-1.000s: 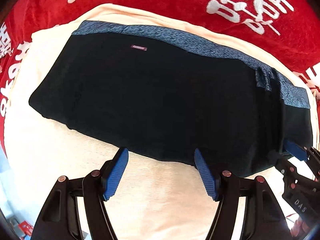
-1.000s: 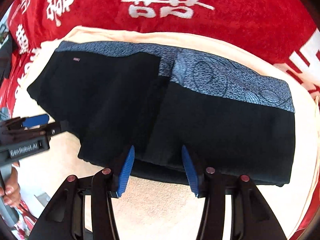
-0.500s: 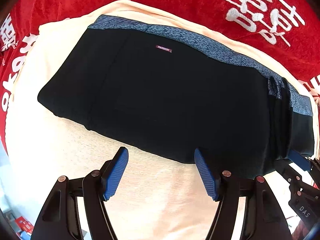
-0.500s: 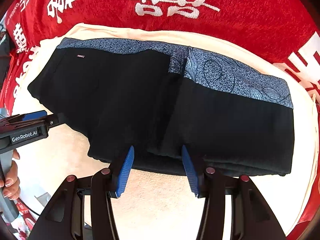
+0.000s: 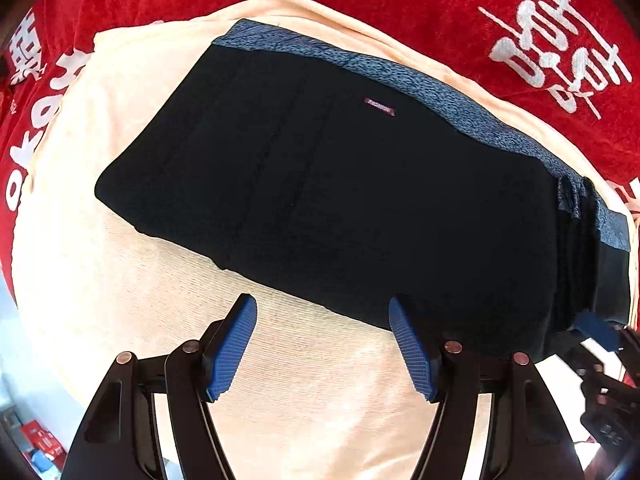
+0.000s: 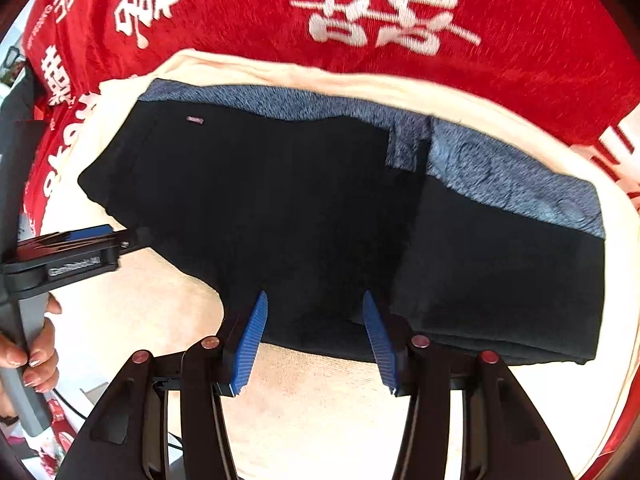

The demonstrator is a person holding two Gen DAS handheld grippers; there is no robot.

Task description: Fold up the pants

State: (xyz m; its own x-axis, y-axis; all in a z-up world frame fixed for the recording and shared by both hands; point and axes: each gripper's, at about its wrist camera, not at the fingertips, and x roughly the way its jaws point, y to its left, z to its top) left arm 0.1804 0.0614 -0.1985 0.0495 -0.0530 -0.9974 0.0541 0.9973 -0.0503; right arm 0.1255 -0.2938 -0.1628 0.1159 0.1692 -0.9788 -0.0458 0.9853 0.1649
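The black pants point(image 5: 340, 208) with a blue patterned waistband point(image 5: 448, 96) lie folded flat on a cream towel point(image 5: 100, 280); they also show in the right wrist view point(image 6: 320, 216). My left gripper point(image 5: 322, 312) is open and empty, hovering just before the pants' near edge. My right gripper point(image 6: 314, 312) is open and empty, its fingertips over the near edge by the fold line. The left gripper shows at the left of the right wrist view point(image 6: 92, 236); the right gripper's tip shows at the lower right of the left wrist view point(image 5: 596, 328).
The cream towel point(image 6: 320, 400) lies on a red cloth with white characters point(image 6: 360, 12). A hand point(image 6: 36, 344) holds the left gripper's handle. Clutter shows past the table's left edge point(image 5: 36, 440).
Both grippers have drawn back slightly and shifted left along the pants' near edge. Both stay open and empty. The pants have not moved.
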